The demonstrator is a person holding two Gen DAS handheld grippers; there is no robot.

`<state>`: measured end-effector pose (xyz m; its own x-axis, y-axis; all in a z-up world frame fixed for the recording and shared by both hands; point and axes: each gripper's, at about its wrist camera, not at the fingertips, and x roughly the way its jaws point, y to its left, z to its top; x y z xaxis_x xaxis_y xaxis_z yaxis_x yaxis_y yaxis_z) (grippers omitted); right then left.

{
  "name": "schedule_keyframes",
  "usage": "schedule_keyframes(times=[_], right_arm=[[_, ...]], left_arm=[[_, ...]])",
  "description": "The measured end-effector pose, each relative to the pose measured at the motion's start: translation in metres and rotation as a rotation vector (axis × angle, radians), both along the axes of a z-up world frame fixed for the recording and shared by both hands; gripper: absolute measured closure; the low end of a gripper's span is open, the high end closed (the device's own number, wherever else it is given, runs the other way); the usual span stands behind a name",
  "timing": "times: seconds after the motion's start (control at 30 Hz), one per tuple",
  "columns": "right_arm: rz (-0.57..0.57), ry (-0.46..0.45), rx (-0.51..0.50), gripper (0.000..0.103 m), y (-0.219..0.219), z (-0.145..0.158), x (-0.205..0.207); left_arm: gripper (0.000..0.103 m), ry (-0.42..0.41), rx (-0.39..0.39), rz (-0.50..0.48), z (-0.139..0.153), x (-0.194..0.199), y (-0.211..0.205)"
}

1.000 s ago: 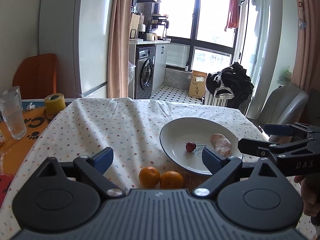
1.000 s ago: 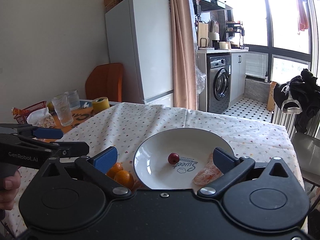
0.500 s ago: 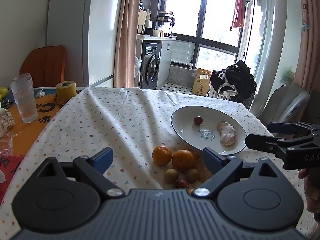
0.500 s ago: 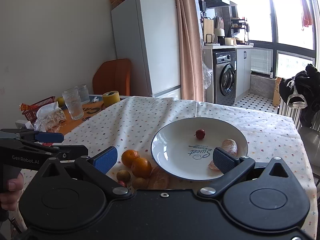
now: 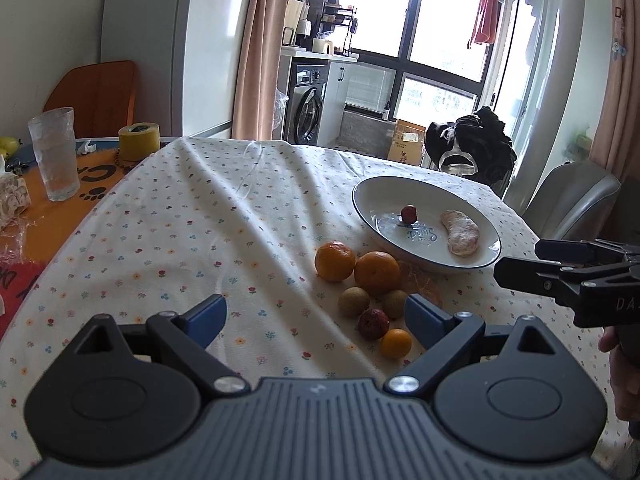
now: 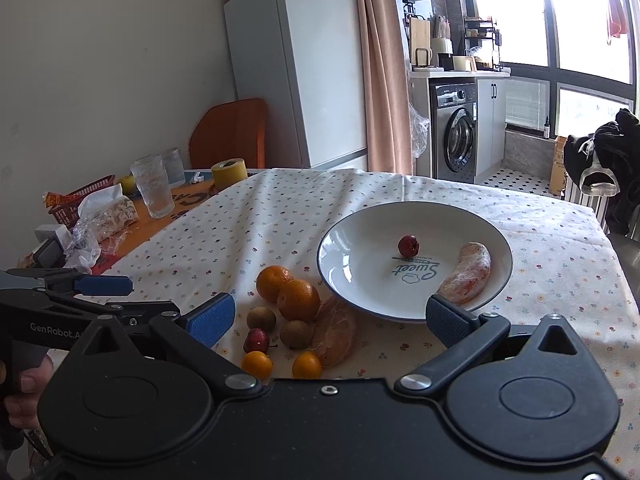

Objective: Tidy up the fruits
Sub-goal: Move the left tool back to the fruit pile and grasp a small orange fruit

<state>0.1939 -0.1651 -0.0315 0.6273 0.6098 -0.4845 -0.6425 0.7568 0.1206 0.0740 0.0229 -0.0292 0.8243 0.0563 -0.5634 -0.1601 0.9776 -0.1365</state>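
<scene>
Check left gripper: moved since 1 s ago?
Yes. The left gripper has pulled back from the plate; fruits near its edge now show.

Place: a home, an open kitchen and dining room.
Kitchen signs: white fridge [image 6: 300,60], washing machine [image 6: 456,132] under a counter.
Dining signs: table with floral tablecloth [image 5: 200,216], orange chair [image 6: 232,132].
Laundry: a garment, perhaps a towel [image 5: 486,12], by the window.
</scene>
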Motion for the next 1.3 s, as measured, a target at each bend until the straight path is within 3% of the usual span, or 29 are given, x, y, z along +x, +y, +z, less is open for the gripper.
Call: schedule_keyframes(times=[0.43,0.53,0.67,0.77,1.0,1.23,1.27,1.3], right_arm=[[0.010,0.091,0.011,0.003,-0.002,-0.024,-0.004],[0.011,0.101,0.007,0.009,-0.001,-0.029,-0.004],[0.000,0.126,-0.002,0.027,-0.002,-0.037,0.000],[0.000,0.148,-0.001,0.033,-0.006,-0.041,0.004],[-0.017,0.150,-0.024,0.039,-0.011,-0.046,0.008],[-0.025,0.159,-0.022,0.039,-0.019,-0.048,0.013],[-0.022,0.160,-0.021,0.039,-0.019,-0.048,0.014],[-0.018,0.160,-0.021,0.039,-0.018,-0.049,0.014]], left_arm=[[0.011,-0.038,-0.022,-0.046,-0.014,0.000,-0.018],[0.016,-0.032,-0.018,-0.048,-0.019,0.003,-0.022],[0.032,-0.020,-0.049,-0.072,-0.027,0.008,-0.023],[0.041,-0.003,-0.061,-0.088,-0.034,0.014,-0.026],[0.055,0.018,-0.093,-0.127,-0.044,0.029,-0.035],[0.058,0.061,-0.091,-0.145,-0.058,0.042,-0.046],[0.062,0.049,-0.084,-0.143,-0.059,0.041,-0.046],[0.072,0.051,-0.084,-0.140,-0.059,0.041,-0.046]])
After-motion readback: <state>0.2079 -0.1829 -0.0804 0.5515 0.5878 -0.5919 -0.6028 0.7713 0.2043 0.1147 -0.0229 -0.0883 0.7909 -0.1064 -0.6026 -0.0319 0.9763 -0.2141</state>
